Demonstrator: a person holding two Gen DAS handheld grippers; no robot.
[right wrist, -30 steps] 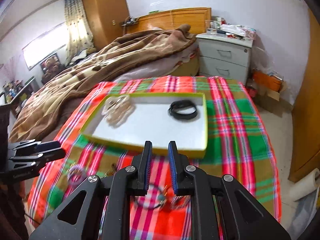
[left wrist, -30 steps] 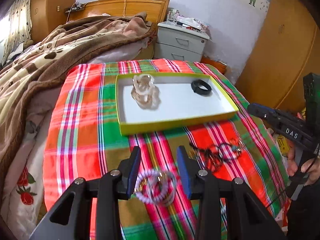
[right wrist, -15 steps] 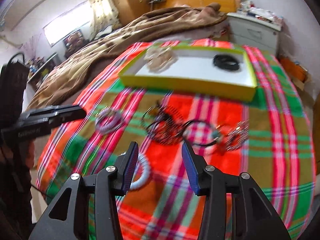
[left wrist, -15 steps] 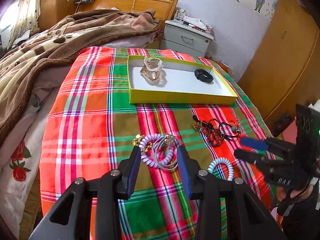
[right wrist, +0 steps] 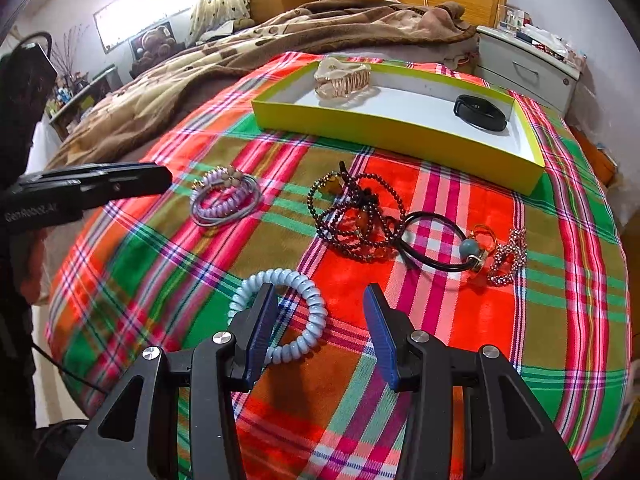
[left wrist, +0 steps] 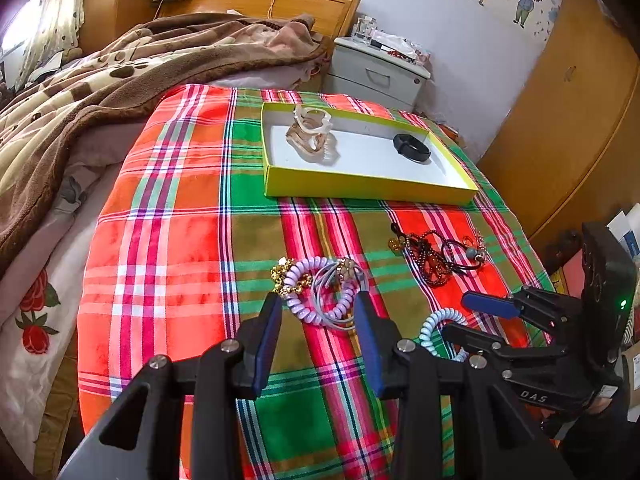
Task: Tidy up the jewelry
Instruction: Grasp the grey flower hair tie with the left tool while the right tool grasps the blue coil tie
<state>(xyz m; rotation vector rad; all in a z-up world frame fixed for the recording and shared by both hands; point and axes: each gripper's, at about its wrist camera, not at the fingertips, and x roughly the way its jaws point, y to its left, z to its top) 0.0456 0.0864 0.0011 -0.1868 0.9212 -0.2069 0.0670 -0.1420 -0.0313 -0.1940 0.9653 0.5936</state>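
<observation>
The right tool (right wrist: 318, 320), jaws just narrowed yet released, should be centred over the blue coil hair tie (right wrist: 280, 312) before it is clenched; the left tool (left wrist: 316, 320) is released.

The left gripper (left wrist: 318, 312) is hanging over a plaid cloth (left wrist: 180, 240) with its jaws standing apart, and a bundle of purple hair ties (left wrist: 320, 292) is lying on the cloth between the fingertips, not pressed by either. At the right, the right gripper (left wrist: 464, 320) is reaching in with parted jaws over a light blue coil hair tie (left wrist: 434, 326), its jaws having just been closing a little. Beyond it a tangle of dark beaded bracelets (left wrist: 434, 256) is resting on the cloth. Farther back a yellow-green tray (left wrist: 368, 190) is holding a clear hair claw (left wrist: 312, 136) and a black band (left wrist: 412, 148), well apart.
</observation>
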